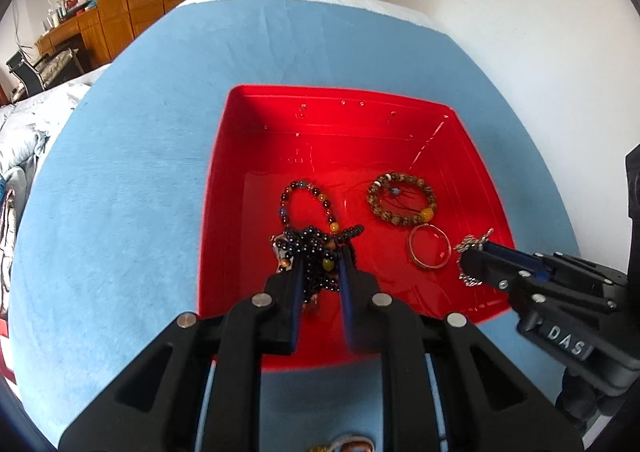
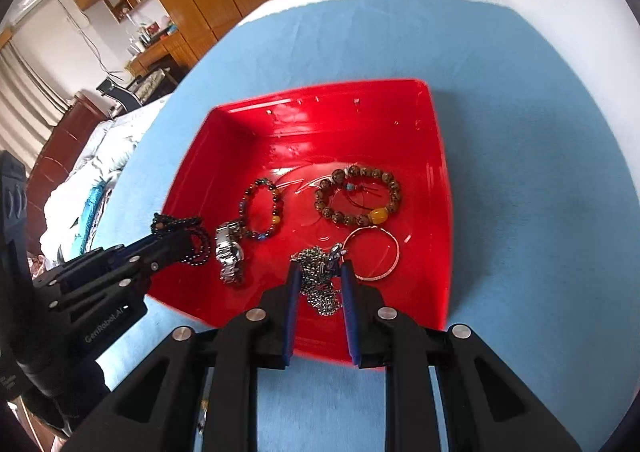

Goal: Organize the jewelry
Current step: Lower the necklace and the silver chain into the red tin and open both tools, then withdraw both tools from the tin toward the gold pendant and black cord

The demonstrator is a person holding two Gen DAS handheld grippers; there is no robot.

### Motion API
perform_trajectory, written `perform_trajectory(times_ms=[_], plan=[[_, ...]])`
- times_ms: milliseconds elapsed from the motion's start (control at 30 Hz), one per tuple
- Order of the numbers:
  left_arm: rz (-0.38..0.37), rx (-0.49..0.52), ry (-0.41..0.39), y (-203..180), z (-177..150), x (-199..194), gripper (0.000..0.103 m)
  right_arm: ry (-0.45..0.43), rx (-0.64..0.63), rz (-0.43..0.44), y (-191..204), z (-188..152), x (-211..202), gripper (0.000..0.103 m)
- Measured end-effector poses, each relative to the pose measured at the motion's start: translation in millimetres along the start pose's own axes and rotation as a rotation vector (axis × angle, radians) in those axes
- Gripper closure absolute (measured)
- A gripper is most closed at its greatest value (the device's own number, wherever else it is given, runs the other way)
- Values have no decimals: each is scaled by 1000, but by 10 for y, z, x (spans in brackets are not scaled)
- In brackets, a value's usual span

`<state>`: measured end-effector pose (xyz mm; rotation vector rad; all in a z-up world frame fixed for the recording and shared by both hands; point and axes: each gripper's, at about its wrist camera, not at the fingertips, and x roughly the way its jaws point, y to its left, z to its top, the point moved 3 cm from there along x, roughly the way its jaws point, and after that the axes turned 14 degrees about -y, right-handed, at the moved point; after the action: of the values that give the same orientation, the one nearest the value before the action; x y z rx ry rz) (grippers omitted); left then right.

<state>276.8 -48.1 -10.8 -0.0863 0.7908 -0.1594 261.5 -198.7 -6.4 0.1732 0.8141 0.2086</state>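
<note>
1. Left gripper [image 1: 322, 262] has its blue-padded fingers clamped on a bunched strand of small black glossy beads [image 1: 316, 252], at the left part of the red square plastic tray [image 1: 216, 180].
2. Only the right wrist view shows a silver metal link watch [image 2: 229, 252] lying on the tray floor just beside that strand; the left wrist view hides it behind the beads.
3. Next comes a dark multicolour bead bracelet [image 1: 306, 206], lying flat.
4. Further right lie a brown wooden-bead bracelet with a yellow bead [image 1: 402, 204] and, just near it, a thin pink-gold metal bangle [image 1: 430, 246].
5. Right gripper [image 2: 320, 270] is closed on a bunched silver ball chain [image 2: 320, 280] over the tray's near right part; the chain hangs between its fingers.
6. All of this sits on a light blue cloth [image 1: 120, 172].
</note>
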Motion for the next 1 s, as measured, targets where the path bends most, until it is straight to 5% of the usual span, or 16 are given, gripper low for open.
perform_trajectory(times_ms=[67, 100, 367, 467, 500, 800, 1000], plan=[[-1, -6, 11, 22, 24, 105, 89, 15, 7, 5, -10, 22, 136, 84], [-1, -8, 14, 31, 30, 136, 89, 22, 11, 12, -15, 29, 189, 94], [-22, -20, 67, 66, 45, 390, 85, 36, 21, 38, -14, 81, 425, 90], [-19, -37, 80, 102, 36, 421, 58, 11, 17, 28, -35, 99, 361, 73], [-18, -40, 77, 107, 37, 418, 58, -1, 17, 24, -44, 104, 318, 73], [-20, -35, 26, 116, -17, 54, 55, -46, 3, 47, -18, 15, -58, 73], [14, -26, -29, 186, -166, -347, 41, -65, -27, 65, 47, -193, -340, 72]])
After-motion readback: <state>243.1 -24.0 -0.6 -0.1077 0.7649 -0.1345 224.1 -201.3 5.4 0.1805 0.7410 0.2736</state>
